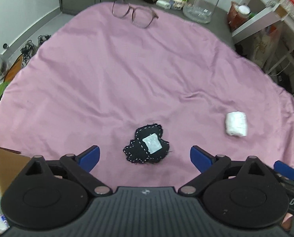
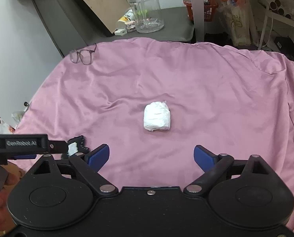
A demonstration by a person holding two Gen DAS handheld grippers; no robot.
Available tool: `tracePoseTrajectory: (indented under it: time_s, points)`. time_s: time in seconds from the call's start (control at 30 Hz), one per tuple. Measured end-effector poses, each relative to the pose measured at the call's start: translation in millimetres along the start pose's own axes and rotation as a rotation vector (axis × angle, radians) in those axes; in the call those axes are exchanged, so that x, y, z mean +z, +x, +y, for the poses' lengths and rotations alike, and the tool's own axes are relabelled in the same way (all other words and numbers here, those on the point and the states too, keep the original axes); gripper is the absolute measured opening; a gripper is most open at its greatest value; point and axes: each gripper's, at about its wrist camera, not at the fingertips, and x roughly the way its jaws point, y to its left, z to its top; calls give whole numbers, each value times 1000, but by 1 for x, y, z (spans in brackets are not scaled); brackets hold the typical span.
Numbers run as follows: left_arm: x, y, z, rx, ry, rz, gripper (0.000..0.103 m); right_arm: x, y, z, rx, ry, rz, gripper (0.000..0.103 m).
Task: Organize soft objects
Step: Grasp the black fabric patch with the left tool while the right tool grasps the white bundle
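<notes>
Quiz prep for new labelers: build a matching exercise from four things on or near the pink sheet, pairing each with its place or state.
Things:
1. glasses
2. black patch
3. white bundle
4. clear jug

Places:
A. ahead of the right tool
B. off the sheet, on the grey surface
C. far edge of the sheet
D. between the left tool's open fingers

Pairs: 1-C, 2-D, 3-A, 4-B

A wrinkled pink fabric sheet (image 2: 186, 75) covers the near surface; beyond it stand a dark grey counter (image 2: 174, 19), pale grey wall (image 2: 14, 39) and, far right, white shelving (image 1: 265, 15).
</notes>
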Motion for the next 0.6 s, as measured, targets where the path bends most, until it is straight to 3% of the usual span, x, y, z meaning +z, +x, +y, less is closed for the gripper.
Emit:
tracePoseTrajectory:
  time_s: [0.33, 0.47, 0.6]
  points:
    - [5, 40, -1, -9, -37, 42, 91, 12, 31, -4, -27, -47, 20, 90]
    - [4, 55, -8, -25, -17, 81, 59, 17, 46, -4, -38, -65, 34, 86]
    - [-1, 58, -11, -5, 9, 56, 44, 23, 59, -1, -52, -87, 35, 85]
